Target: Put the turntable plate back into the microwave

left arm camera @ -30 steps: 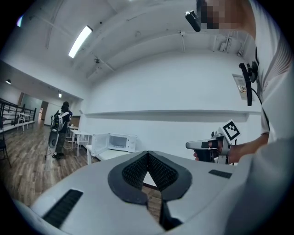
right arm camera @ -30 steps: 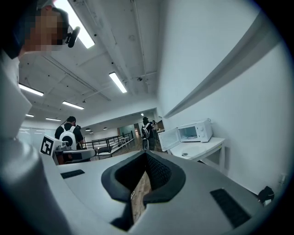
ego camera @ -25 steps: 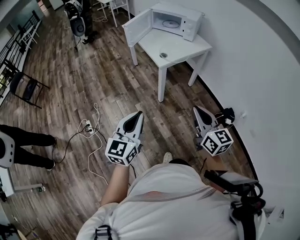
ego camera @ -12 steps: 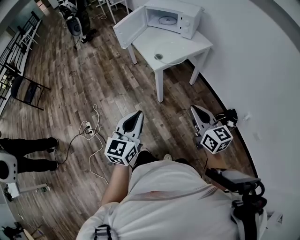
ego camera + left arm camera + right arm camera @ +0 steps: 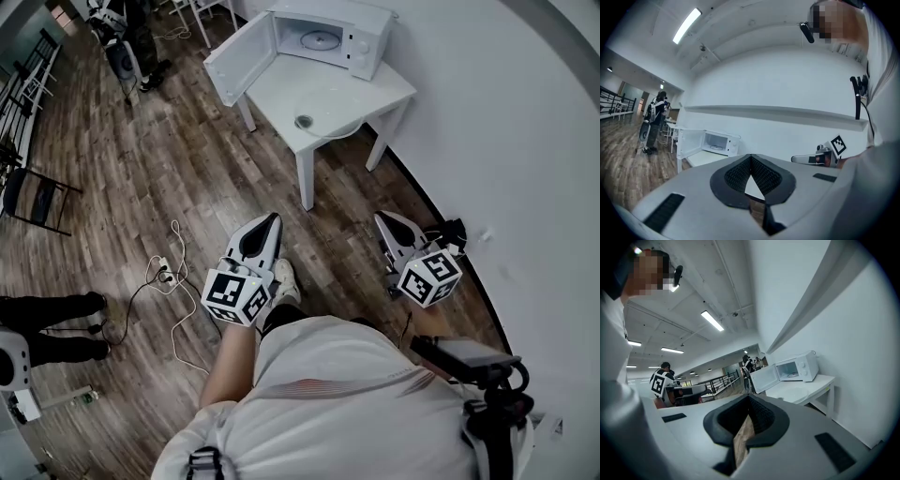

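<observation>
both grippers held out ahead of the person's torso, over wood floor (image 5: 169, 159), well short of the table.

left gripper (image 5: 272, 218): jaws closed, pads meeting at the tips with only a small triangular gap behind them. nothing between them. points roughly level toward the table end of the room.

right gripper (image 5: 379, 217): jaws closed tight, nothing held. sits close to the white wall (image 5: 525, 141), marker cube facing up toward the head camera.

white table (image 5: 375, 94) stands against the wall, far side of the floor from the grippers. microwave (image 5: 361, 42) on its back part, door (image 5: 234, 58) swung fully open to the left. a ring-like shape shows on the cavity floor (image 5: 317, 39); cannot tell exactly what it is.

turntable plate (image 5: 336, 101): clear glass, only a faint round outline, lying flat on the table top just in front of the microwave opening. outside the oven, well apart from both grippers. a small dark round thing (image 5: 303, 122) sits at the plate's near-left edge; too small to identify.

floor: power strip with white cable (image 5: 161, 272) left of the left gripper. black chair (image 5: 37, 199) at the far left. another person's legs (image 5: 56, 319) at the left edge. the wearer's shoe (image 5: 285, 279) shows just beside the left gripper's cube.
</observation>
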`<state>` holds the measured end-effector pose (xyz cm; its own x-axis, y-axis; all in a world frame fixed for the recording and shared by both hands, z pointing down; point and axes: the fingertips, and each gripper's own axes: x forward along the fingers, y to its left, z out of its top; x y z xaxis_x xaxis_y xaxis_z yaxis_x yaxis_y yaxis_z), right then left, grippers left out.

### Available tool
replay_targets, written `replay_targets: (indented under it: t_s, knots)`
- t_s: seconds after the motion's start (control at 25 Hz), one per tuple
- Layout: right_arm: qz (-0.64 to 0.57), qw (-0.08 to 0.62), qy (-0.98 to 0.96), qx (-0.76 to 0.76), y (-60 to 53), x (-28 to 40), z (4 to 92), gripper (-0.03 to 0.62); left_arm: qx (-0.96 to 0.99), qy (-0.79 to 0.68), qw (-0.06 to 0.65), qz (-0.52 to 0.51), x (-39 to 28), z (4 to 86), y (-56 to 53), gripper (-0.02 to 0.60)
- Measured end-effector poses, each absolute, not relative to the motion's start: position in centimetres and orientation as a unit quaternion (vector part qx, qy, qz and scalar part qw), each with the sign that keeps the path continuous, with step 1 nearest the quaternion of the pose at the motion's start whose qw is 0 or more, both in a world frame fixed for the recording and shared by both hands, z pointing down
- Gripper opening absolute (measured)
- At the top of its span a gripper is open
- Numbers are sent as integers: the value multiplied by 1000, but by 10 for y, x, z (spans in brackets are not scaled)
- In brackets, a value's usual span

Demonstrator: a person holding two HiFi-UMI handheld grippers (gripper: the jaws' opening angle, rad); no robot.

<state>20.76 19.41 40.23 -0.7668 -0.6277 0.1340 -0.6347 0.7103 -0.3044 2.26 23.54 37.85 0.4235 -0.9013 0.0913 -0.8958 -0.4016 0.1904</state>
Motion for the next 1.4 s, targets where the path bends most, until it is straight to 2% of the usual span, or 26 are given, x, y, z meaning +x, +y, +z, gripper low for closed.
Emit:
replay_targets:
  t_s: [0.76,1.0,1.4]
  knots:
    - [152,32,-906,394,32,74,387,5,873,-481,79,13,-109,375,42,9]
    - [172,49,-897,404,13,61,401,5,874,-476,98,12,-124,389,22,9]
    - [184,18,-889,418,-44,78,399,5,880,-461,112,21,-108,402,-21,8]
